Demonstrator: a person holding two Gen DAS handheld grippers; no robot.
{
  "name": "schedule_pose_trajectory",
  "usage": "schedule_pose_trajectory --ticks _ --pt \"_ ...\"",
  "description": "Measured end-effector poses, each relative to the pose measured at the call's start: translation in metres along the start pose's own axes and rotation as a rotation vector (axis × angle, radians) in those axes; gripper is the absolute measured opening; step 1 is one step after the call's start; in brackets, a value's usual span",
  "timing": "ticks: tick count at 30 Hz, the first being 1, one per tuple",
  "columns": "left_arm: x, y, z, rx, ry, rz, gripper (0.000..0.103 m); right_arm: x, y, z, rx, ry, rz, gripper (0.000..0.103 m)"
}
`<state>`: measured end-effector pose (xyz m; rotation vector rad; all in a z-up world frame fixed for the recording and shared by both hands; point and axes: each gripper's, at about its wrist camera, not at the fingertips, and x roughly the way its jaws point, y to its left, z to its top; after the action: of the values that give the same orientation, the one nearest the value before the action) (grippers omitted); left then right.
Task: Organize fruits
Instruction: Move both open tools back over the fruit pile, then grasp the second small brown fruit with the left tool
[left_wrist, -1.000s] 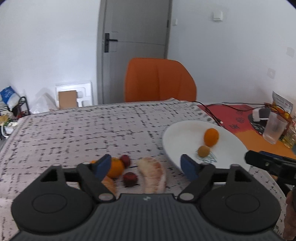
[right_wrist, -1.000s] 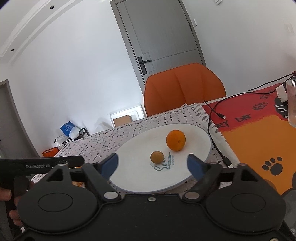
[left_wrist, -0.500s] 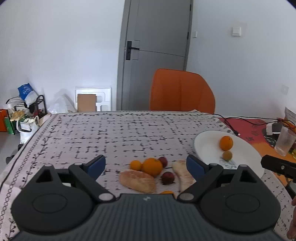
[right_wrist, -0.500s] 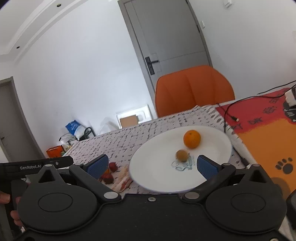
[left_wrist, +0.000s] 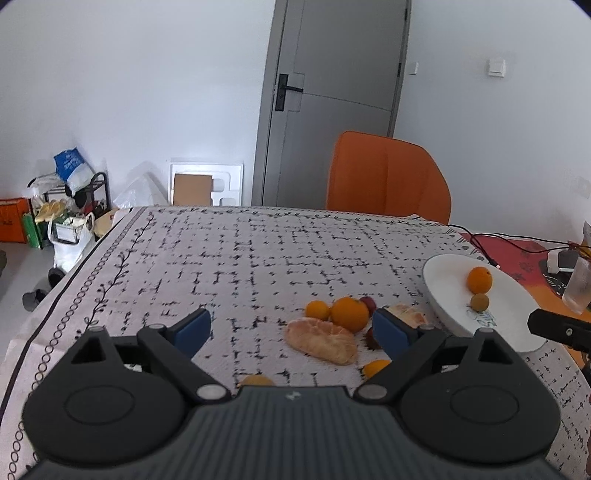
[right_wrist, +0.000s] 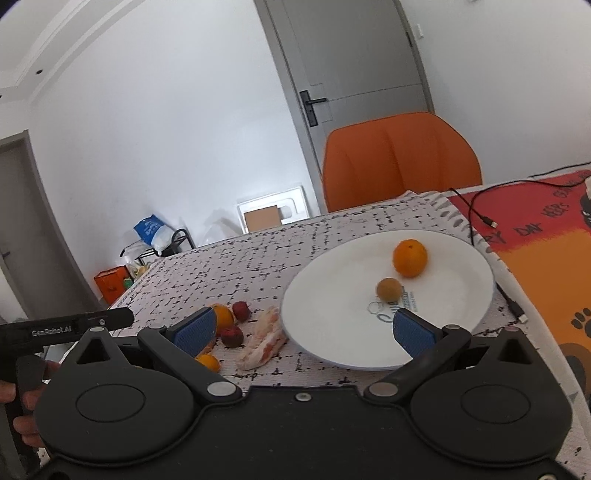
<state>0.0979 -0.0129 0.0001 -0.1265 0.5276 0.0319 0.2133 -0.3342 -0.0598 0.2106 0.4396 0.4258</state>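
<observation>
Left gripper (left_wrist: 291, 330) hangs over the patterned tabletop (left_wrist: 229, 258), jaws wide after just opening further, nothing pressed between them. Landmark: the white plate (right_wrist: 332, 317).

Left of the plate lies the loose fruit pile: a small orange (left_wrist: 317, 309), a large orange (left_wrist: 349, 314), a pale peeled citrus piece (left_wrist: 321, 341) in front of them, two dark red fruits (right_wrist: 232, 335), another peeled segment (right_wrist: 264, 341) just beside the plate's left rim, and a small orange (right_wrist: 208, 362) nearer the camera. On the plate, well apart from the pile, sit an orange (right_wrist: 410, 257) and a small brown fruit (right_wrist: 388, 289), close together.

Right gripper (right_wrist: 303, 332) hovers at the plate's near-left edge, jaws wide after just opening, holding nothing. Beyond the plate stands an orange chair (right_wrist: 399, 162).
</observation>
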Motion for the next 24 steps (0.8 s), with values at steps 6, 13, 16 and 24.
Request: schedule_pose_trajectory --ticks 6,13,16,24 --pt "0.0 0.011 -0.006 -0.015 0.007 0.004 0.093 0.003 0.013 -0.002 -0.033 0.002 0.05 0.103" --pt "0.003 0.023 -0.014 -0.039 0.025 0.013 0.093 0.016 0.024 -0.005 -0.047 0.038 0.063 0.081" --pt "0.005 0.027 -0.015 -0.044 0.03 0.015 0.093 0.023 0.027 -0.008 -0.043 0.061 0.064 0.072" --pt "0.013 0.039 -0.024 -0.074 0.058 0.009 0.092 0.047 0.039 -0.018 -0.078 0.14 0.056 0.061"
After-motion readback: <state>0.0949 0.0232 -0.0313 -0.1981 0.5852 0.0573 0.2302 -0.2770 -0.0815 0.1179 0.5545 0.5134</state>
